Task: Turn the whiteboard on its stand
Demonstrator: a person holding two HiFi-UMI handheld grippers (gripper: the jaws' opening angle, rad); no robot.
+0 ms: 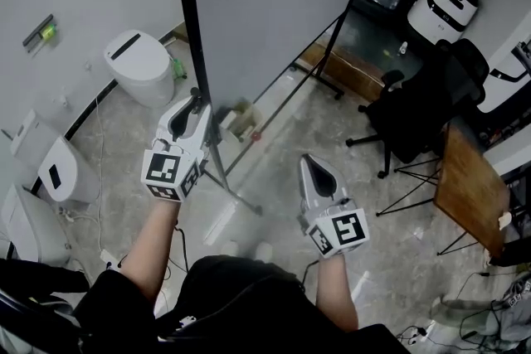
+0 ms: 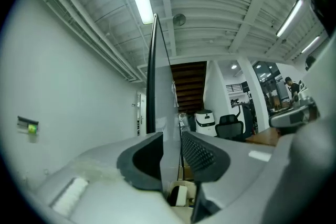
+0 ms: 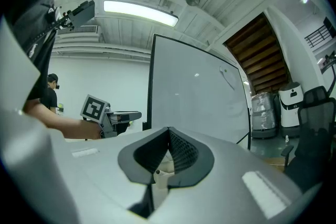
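The whiteboard (image 1: 265, 4) stands upright on its black stand (image 1: 235, 196), its grey face turned to the right. My left gripper (image 1: 196, 98) reaches up to the board's black left edge and is shut on it. In the left gripper view the whiteboard's edge (image 2: 160, 86) runs straight down between the two pads of the left gripper (image 2: 170, 136), which press on both sides. My right gripper (image 1: 313, 162) hangs lower right, apart from the board, its jaws shut with nothing in them. The right gripper view shows the whiteboard's face (image 3: 194, 92) beyond the closed right gripper (image 3: 169, 131).
A white round bin (image 1: 138, 66) and white units (image 1: 58, 170) stand along the left wall. A black office chair (image 1: 415, 108) and a wooden table (image 1: 466, 178) are at the right. The stand's legs spread over the floor in front of me.
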